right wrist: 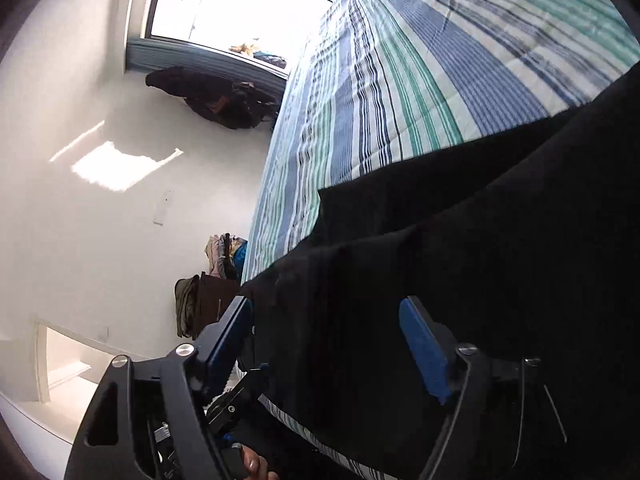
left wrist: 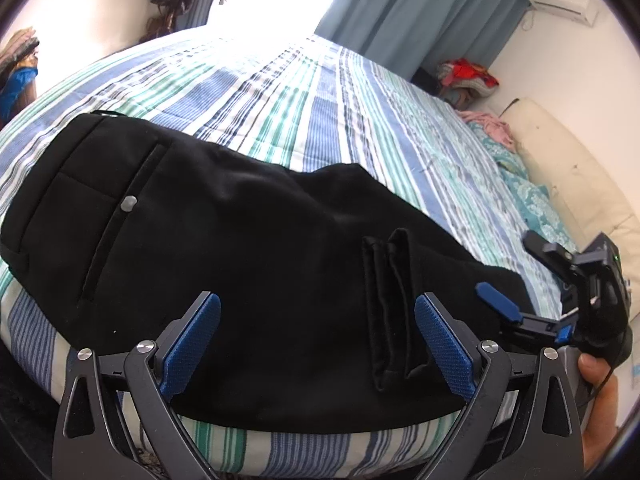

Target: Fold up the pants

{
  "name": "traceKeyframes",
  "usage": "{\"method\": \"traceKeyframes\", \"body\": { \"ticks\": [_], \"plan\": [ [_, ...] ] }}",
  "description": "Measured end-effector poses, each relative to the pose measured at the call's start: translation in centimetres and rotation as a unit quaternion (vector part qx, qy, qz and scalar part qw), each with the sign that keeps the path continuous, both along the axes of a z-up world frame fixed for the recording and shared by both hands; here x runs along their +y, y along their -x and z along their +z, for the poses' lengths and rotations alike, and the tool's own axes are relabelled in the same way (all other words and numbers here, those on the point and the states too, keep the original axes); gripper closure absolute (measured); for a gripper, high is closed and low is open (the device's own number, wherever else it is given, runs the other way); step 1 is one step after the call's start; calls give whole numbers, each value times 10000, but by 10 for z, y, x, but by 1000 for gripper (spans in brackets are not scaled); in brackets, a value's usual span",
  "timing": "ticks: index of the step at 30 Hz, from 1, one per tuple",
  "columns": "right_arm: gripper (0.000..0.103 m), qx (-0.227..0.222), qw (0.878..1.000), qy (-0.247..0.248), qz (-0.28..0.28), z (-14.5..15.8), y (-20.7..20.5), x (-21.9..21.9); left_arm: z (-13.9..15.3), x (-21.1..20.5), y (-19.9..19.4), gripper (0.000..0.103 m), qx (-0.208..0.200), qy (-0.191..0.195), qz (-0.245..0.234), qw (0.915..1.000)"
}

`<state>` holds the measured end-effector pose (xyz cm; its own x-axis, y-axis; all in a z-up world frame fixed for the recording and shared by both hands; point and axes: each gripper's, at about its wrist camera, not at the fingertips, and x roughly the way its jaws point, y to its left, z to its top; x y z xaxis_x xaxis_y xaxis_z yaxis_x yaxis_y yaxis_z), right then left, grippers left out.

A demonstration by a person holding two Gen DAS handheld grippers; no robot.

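One pair of black pants point(left wrist: 240, 248) lies on the bed point(left wrist: 360, 112), close to its near edge and partly over the near left corner of the striped cover. Its long axis runs along that near edge: the waistband end, with one welt pocket and one grey button point(left wrist: 129, 202), points toward the left side of the bed, and the leg part runs off to the right. The legs are doubled back, so two hem ends point(left wrist: 390, 312) lie side by side on top of the cloth near the middle of the near edge, pointing away from the edge toward the bed's centre.

The left gripper point(left wrist: 318, 340) hovers over the pants at the near edge, its two blue pads set wide apart with nothing between them. The right gripper point(right wrist: 328, 344) is at the right part of the pants; its fingers also stand wide, black cloth lying between them without being pinched. From the left wrist view the right gripper point(left wrist: 532, 280) shows just beside the leg fold.
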<state>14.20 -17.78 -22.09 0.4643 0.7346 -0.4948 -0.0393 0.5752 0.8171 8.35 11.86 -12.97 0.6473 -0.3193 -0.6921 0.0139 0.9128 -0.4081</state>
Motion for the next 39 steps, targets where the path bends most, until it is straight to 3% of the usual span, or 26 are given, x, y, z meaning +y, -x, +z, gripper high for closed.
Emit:
{"method": "traceKeyframes", "body": {
  "ticks": [2, 6, 9, 10, 11, 12, 13, 15, 18, 19, 21, 22, 24, 25, 26, 27, 28, 29, 31, 33, 36, 39],
  "plan": [
    [22, -420, 9990, -31, -150, 19, 25, -27, 9, -9, 3, 6, -162, 43, -193, 9997],
    [22, -990, 9902, 623, -759, 37, 78, -90, 26, -59, 2, 19, -392, -127, -1101, 9931],
    [22, -972, 9826, 1066, -1172, 30, 120, -139, 21, -104, -8, 24, -210, -753, -1537, 9850],
    [22, -866, 9804, 1183, -1313, 28, 128, -150, 12, -115, -14, 45, -25, -1047, -1518, 9828],
    [22, -829, 9785, 1169, -1481, 32, 134, -162, 1, -120, -20, 83, 201, -1214, -1470, 9814],
    [22, -926, 9752, 1150, -1649, 39, 137, -170, -12, -120, -24, 92, 489, -1289, -1381, 9808],
    [22, -1099, 9711, 1224, -1732, 50, 140, -176, -23, -116, -27, 91, 674, -1205, -1298, 9819],
    [22, -1316, 9676, 1470, -1572, 68, 135, -176, -30, -107, -20, 91, 587, -1049, -1267, 9846],
    [29, -1226, 9792, 1297, -968, 62, 122, -163, -27, -112, -14, 88, 472, -1302, -1402, 9804],
    [39, -867, 9833, 1368, -829, 47, 117, -160, -26, -112, -14, 88, 480, -1285, -1381, 9809],
    [78, 233, 9759, 2004, -835, 0, 111, -160, -27, -111, -14, 88, 474, -1237, -1352, 9819],
    [103, 430, 9704, 2182, -945, -14, 112, -164, -26, -111, -12, 87, 450, -1228, -1387, 9817],
    [103, 469, 9735, 1944, -1109, -15, 113, -176, -23, -108, -11, 85, 427, -1196, -1410, 9818],
    [103, 467, 9728, 1987, -1094, -12, 112, -176, -20, -107, -9, 78, 422, -1190, -1359, 9826],
    [103, 378, 9695, 2181, -1049, -7, 112, -173, -15, -104, -5, 63, 374, -1234, -1252, 9837],
    [102, 287, 9648, 2402, -1032, 0, 113, -168, -8, -102, -1, 55, 238, -1278, -1148, 9848],
    [92, 139, 9620, 2507, -1069, 11, 117, -164, 2, -100, 4, 43, 8, -1312, -1044, 9858],
    [92, -83, 9607, 2537, -1122, 23, 121, -162, 10, -99, 7, 37, -207, -1326, -973, 9862],
    [86, -423, 9524, 2816, -1086, 46, 116, -153, 24, -104, 9, 34, -522, -1250, -1002, 9857],
    [82, -538, 9390, 3289, -855, 59, 95, -141, 27, -117, 1, 31, -572, -1136, -1302, 9833],
    [82, -569, 9222, 3774, -621, 67, 56, -130, 13, -145, -15, 31, -328, -1349, -1805, 9737],
    [65, -414, 9097, 4101, -506, 53, 25, -129, -14, -161, -25, 31, -4, -1689, -1981, 9655]
  ]
}}
